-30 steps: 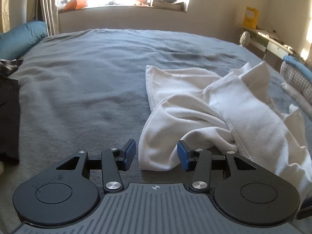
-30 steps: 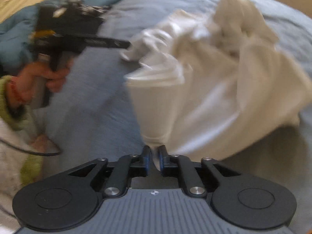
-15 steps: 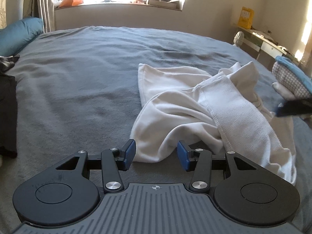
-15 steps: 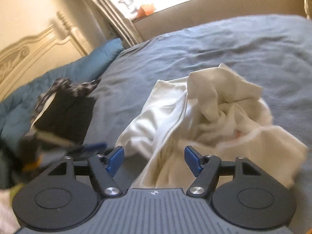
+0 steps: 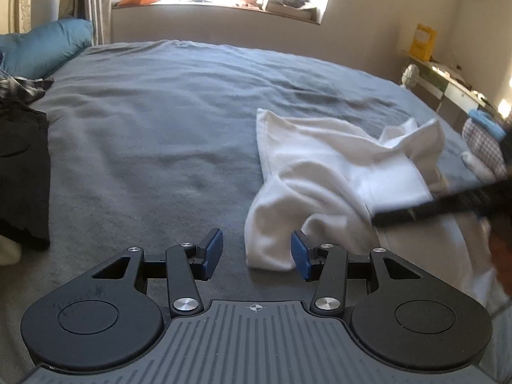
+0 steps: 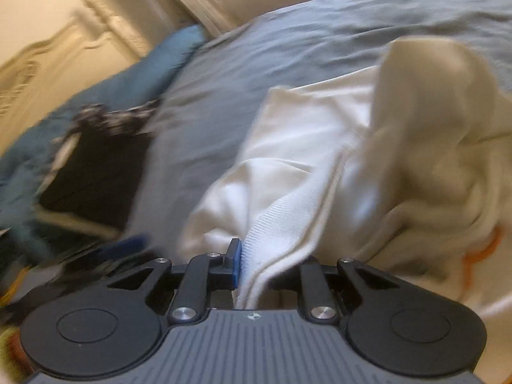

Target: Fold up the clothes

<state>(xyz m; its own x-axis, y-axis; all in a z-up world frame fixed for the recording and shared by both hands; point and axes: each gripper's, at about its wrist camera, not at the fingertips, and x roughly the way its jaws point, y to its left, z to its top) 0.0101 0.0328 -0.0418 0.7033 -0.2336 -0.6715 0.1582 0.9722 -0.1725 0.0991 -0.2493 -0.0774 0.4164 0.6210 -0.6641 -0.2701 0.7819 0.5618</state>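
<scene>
The right gripper (image 6: 256,272) has its jaws closing on the ribbed hem of a white garment (image 6: 320,160); the cloth runs down between them, lies against the blue pad on the left and hides the other pad. This view is blurred. The white garment lies crumpled on a grey bed (image 6: 320,25), with a raised fold on its far right side and a bit of orange showing at its right edge. To the left of it on the bed lies a black garment (image 6: 92,176), with a checked cloth (image 6: 108,118) just behind that, and a blue pillow (image 6: 144,70) beyond, against a cream carved headboard (image 6: 48,57).

The left gripper (image 5: 256,256) hovers low over the bed (image 5: 160,128) with its jaws spread partway and nothing pinched. The nearest end of the white garment (image 5: 320,176) reaches into the gap, close to the right-hand blue pad; whether it touches the pad I cannot tell. From there the garment stretches away to the right, well to the right of the bed's middle. The right gripper (image 5: 432,208) shows here as a dark blurred bar crossing over the garment from the right edge. The black garment (image 5: 22,176) lies at the left edge, the checked cloth (image 5: 19,86) behind it, then the blue pillow (image 5: 41,48). Folded clothes (image 5: 483,147) sit at the far right. Beyond the bed are a bright window sill (image 5: 224,0) with clutter on it, a curtain (image 5: 96,6), and a yellow box (image 5: 422,41) on a side surface (image 5: 448,76).
</scene>
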